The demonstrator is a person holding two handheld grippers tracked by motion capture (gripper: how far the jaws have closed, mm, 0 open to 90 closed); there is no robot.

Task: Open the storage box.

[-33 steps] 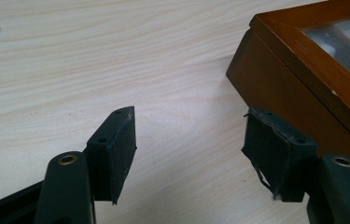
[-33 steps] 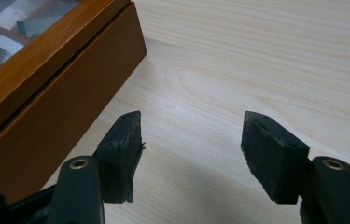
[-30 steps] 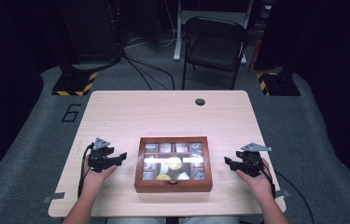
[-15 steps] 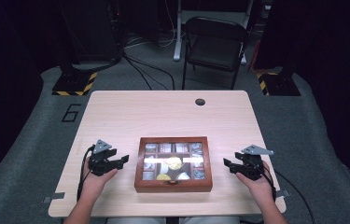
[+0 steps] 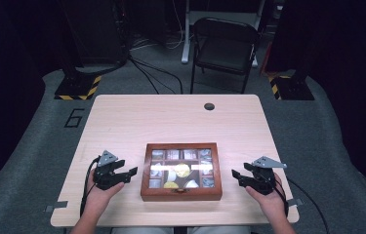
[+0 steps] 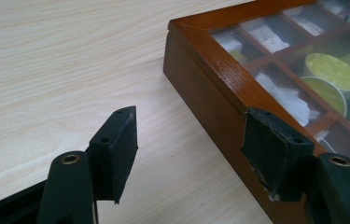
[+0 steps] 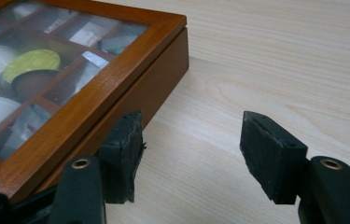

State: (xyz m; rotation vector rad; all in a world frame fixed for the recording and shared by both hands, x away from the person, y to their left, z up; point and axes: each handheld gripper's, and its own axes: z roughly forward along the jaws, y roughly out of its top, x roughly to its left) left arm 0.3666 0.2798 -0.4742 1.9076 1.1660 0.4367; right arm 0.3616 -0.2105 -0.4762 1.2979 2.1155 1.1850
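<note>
Wooden glass-lidded compartment box [image 5: 181, 171] sits closed at lower centre of the light wood table [image 5: 171, 122], flanked by the left gripper [image 5: 122, 174] and right gripper [image 5: 239, 176], both released and empty, apparently poised to grasp opposite sides

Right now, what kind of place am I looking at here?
Probably a lab or studio set up for recording, not a home. A bare wooden table stands on grey carpet amid dark surroundings, with hazard-striped stand bases behind it, cables across the floor, and a lone folding chair.
</note>
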